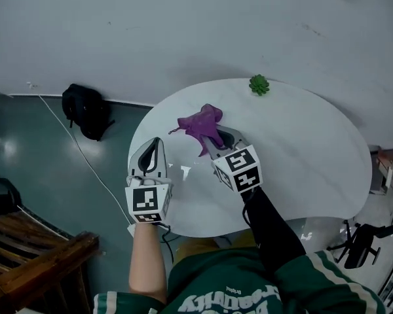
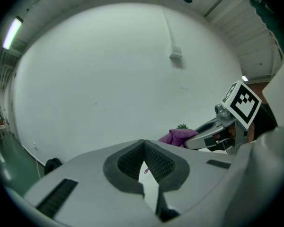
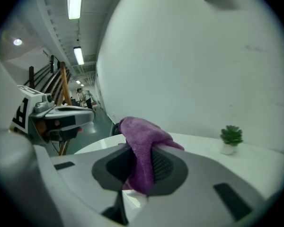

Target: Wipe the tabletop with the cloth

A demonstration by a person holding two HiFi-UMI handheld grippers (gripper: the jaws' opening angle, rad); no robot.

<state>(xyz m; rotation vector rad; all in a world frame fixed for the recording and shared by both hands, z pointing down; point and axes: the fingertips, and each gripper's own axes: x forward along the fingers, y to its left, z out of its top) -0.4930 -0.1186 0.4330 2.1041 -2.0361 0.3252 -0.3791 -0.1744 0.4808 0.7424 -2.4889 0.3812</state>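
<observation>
Cloth point(image 1: 202, 124): purple and bunched, over the far-left part of the worktop point(image 1: 301, 149), short of its far edge. Touching the surface or just clear of it: cannot tell.
Cloth against fingers: clamped by a fold between the right gripper's dark fingers point(image 3: 166, 165). Most of the bulk spills up and past the tips, with a short tail hanging below them.
Right gripper point(image 1: 213, 139): closed firmly on the cloth, pointing toward the far-left rim.
Reason for the hold: probably pinched at a fold so that a loose wad sits ahead of the tips, ready to be pressed down and dragged as a wiping pad.
Left gripper point(image 1: 154, 144): fingers point(image 2: 128, 162) brought together at the tips, nothing held. Near the worktop's left edge, beside the right gripper and apart from the cloth, likely parked out of the wiping path.
Worktop: white and rounded, mostly bare.
Potted plant point(image 1: 259, 84): small and green, at the far edge, well apart from the cloth.
Floor: black bag point(image 1: 85, 110) and a thin cable point(image 1: 78, 149), off the worktop's left side.
Stage: wiping judged barely begun, most of the surface yet to cover.
</observation>
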